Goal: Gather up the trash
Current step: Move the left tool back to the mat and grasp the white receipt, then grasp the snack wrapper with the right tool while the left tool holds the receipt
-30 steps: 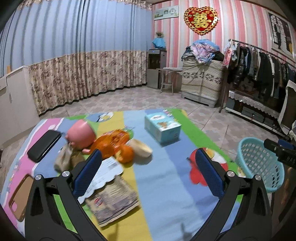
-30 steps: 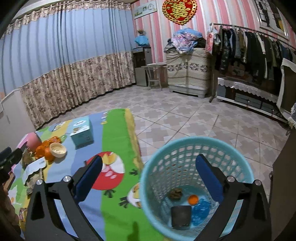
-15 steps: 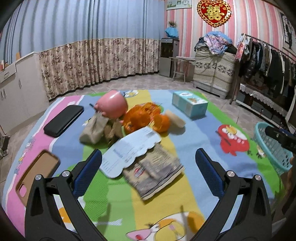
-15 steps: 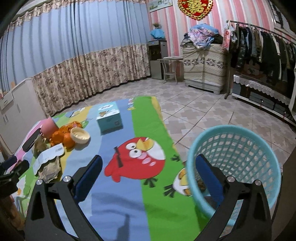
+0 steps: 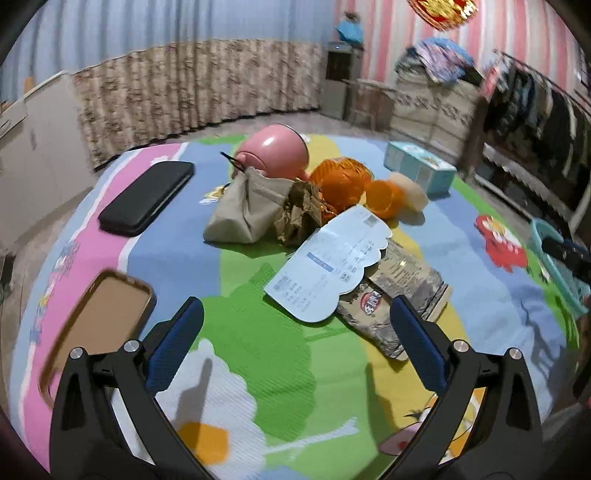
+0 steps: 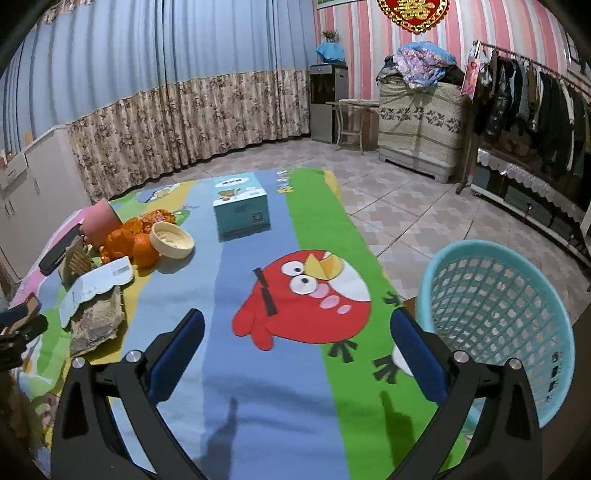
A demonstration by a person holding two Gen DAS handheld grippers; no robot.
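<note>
While your left tool (image 5: 295, 343) hangs released and empty above the surface (image 5: 258, 332), the printed slip (image 5: 328, 258) and snack wrapper (image 5: 395, 302) lie just ahead. Reach appears in hand; next, clamp one. Right tool (image 6: 297, 347) gapes empty beside the basket (image 6: 491, 314).

Red double-happiness sign (image 6: 413, 11) on wall, other print unreadable
</note>
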